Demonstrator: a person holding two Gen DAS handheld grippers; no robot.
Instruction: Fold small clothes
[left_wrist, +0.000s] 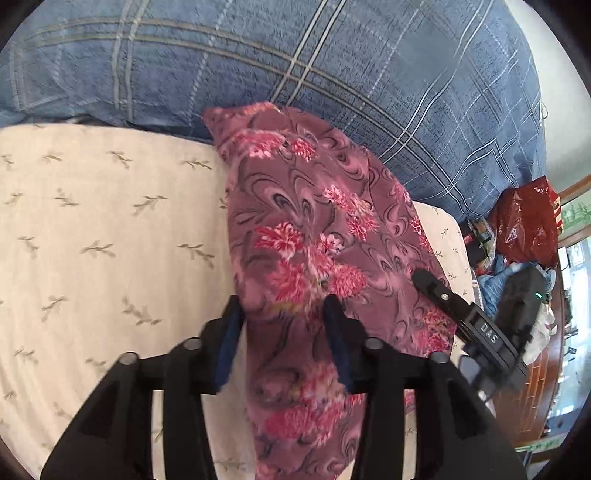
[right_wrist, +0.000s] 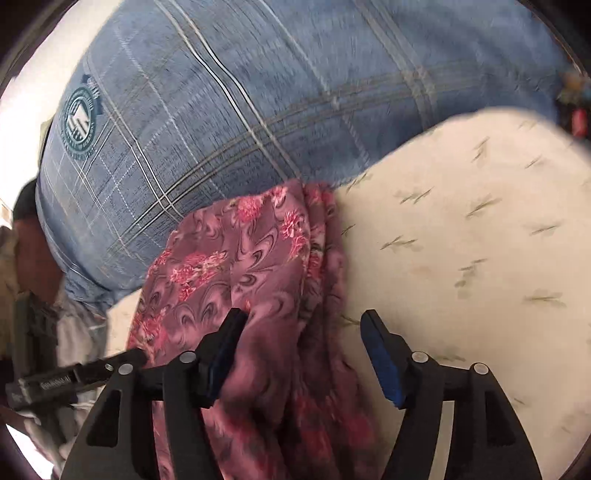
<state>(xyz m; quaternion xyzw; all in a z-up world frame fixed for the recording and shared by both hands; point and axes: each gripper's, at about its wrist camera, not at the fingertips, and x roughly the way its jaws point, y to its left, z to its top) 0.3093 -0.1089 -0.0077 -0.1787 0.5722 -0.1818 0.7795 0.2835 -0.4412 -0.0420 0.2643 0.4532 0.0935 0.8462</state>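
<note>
A mauve garment with pink flowers (left_wrist: 314, 236) lies folded in a long strip on the cream bedsheet (left_wrist: 92, 229). Its far end rests against a blue plaid pillow (left_wrist: 295, 66). My left gripper (left_wrist: 284, 317) is open, its fingers astride the strip's near part. My right gripper (right_wrist: 304, 328) is open over the same garment (right_wrist: 236, 266), left finger on the cloth, right finger over the sheet (right_wrist: 480, 240). The right gripper's finger also shows in the left wrist view (left_wrist: 443, 295) at the garment's right edge. The left gripper shows in the right wrist view (right_wrist: 74, 376) at lower left.
The blue plaid pillow (right_wrist: 240, 110) fills the far side. Past the bed's right edge in the left wrist view are a red plastic bag (left_wrist: 524, 221), blue cloth and clutter over a brown tiled floor (left_wrist: 535, 387).
</note>
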